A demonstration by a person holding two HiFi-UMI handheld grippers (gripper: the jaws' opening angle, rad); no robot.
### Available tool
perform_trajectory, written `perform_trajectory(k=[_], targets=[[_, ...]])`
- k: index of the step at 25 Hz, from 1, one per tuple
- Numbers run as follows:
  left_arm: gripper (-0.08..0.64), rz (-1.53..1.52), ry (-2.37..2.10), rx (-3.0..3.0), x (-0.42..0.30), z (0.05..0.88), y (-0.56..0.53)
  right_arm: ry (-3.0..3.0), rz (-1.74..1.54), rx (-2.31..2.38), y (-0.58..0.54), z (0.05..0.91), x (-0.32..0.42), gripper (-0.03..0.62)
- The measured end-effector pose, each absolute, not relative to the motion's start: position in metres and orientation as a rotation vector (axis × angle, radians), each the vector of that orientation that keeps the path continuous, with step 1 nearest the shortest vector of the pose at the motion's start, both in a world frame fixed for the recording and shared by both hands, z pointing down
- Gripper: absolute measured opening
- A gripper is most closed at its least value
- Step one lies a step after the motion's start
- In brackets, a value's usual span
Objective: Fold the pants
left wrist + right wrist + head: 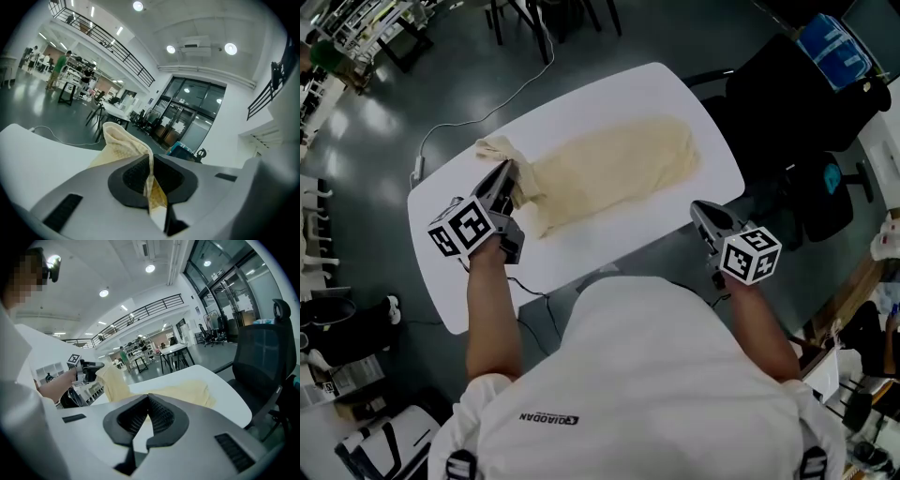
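The left gripper (151, 158) is clamped on a bunched end of the cream pants (614, 167), with cloth pinched between its pads and raised off the white table (609, 94). The right gripper (147, 401) is closed on nothing, just off the table's near right edge. The rest of the pants lies flat across the tabletop.

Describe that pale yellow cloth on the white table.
The pants are pale cream, of a soft, finely textured fabric, lying mostly flat and lightly wrinkled across the white table. One end, at the head view's left, is bunched and raised off the surface, pinched between the closed jaws of the left gripper. Nothing else touches them.
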State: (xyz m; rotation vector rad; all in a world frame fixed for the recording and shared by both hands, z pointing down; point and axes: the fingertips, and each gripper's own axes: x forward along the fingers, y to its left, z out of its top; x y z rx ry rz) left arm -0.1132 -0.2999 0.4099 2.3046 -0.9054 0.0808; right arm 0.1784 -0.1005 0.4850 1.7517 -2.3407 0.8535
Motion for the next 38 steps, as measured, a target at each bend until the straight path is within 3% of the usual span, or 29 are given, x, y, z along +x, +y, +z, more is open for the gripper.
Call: perform_trajectory(k=[7, 13, 20, 26, 32, 38], targets=[[0.052, 0.092, -0.833, 2.336, -0.098, 0.405, -0.298, -2.37, 0.826, 1.762, -0.139, 0.479, 0.177, 0.017], [0.052, 0.138, -0.851, 2.365, -0.03, 0.402, -0.309, -2.439, 0.873, 1.674, -0.181, 0.494, 0.223, 0.017], [0.052, 0.189, -0.91, 2.373, -0.021, 0.387, -0.304, -2.502, 0.876, 1.504, -0.202, 0.49, 0.218, 0.017], [0.052, 0.253, -0.957, 2.372, 0.067, 0.405, -0.322, -2.55, 0.877, 1.457, -0.234, 0.506, 0.295, 0.017], [0.052, 0.325, -0.936, 2.409, 0.083, 0.388, -0.318, -2.579, 0.87, 1.461, -0.233, 0.489, 0.292, 0.017], [0.052, 0.448, -0.925, 2.392, 0.153, 0.423, -0.32, -2.588, 0.895, 1.51, -0.232, 0.499, 0.346, 0.017]])
